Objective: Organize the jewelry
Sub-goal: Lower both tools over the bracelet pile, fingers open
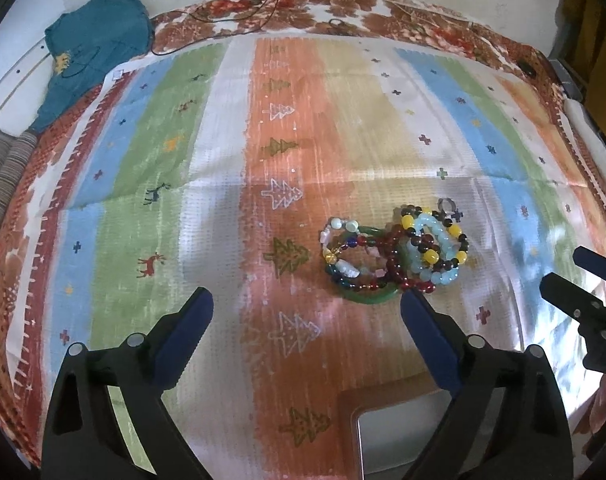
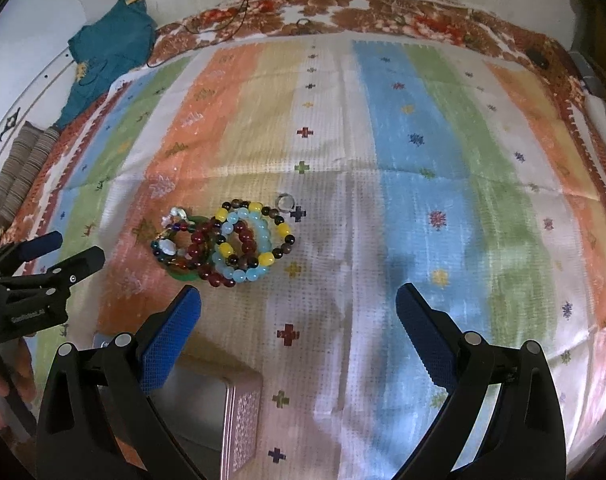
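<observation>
A heap of bead bracelets (image 1: 395, 256) lies on the striped cloth: a green bangle (image 1: 367, 299), dark red beads, pale blue beads, yellow-and-brown beads. A small silver ring (image 1: 447, 204) lies just behind it. The heap also shows in the right wrist view (image 2: 227, 242), with the ring (image 2: 285, 201). My left gripper (image 1: 307, 312) is open and empty, just in front and to the left of the heap. My right gripper (image 2: 299, 308) is open and empty, in front and to the right of it. A silver metal box (image 2: 219, 408) lies open near my right gripper's left finger.
The striped cloth (image 1: 231, 160) covers a table with a red-brown patterned border. A teal garment (image 1: 95, 44) lies at the far left corner. Black cables (image 1: 263, 4) run along the far edge. The box rim (image 1: 387, 404) shows below my left gripper.
</observation>
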Action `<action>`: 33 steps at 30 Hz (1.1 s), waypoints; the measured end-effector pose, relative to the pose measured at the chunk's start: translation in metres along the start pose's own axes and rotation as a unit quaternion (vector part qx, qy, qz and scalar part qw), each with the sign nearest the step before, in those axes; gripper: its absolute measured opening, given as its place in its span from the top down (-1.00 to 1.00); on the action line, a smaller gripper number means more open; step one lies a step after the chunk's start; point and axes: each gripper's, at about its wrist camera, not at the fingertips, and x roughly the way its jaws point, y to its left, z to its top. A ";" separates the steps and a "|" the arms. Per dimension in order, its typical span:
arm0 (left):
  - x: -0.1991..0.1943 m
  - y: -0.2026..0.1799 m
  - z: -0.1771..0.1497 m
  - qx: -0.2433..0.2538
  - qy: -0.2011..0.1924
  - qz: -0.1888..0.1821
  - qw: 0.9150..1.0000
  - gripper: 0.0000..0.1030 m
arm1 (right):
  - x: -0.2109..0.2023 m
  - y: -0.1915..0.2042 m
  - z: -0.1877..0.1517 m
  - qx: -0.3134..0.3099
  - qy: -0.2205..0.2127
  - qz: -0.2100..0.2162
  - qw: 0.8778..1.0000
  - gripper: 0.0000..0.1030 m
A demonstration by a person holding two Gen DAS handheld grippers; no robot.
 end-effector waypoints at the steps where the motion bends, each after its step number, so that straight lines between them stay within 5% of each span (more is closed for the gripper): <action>1: 0.002 0.001 0.001 -0.001 0.002 0.001 1.000 -0.70 | 0.003 0.000 0.000 0.001 0.002 -0.001 1.000 -0.92; 20: 0.035 -0.001 0.013 0.001 0.030 0.001 1.000 -0.42 | 0.043 0.005 0.024 -0.018 0.015 -0.026 0.999 -0.92; 33: 0.062 -0.005 0.022 0.008 0.057 -0.013 0.998 0.12 | 0.072 0.010 0.038 -0.034 0.028 -0.044 0.998 -0.92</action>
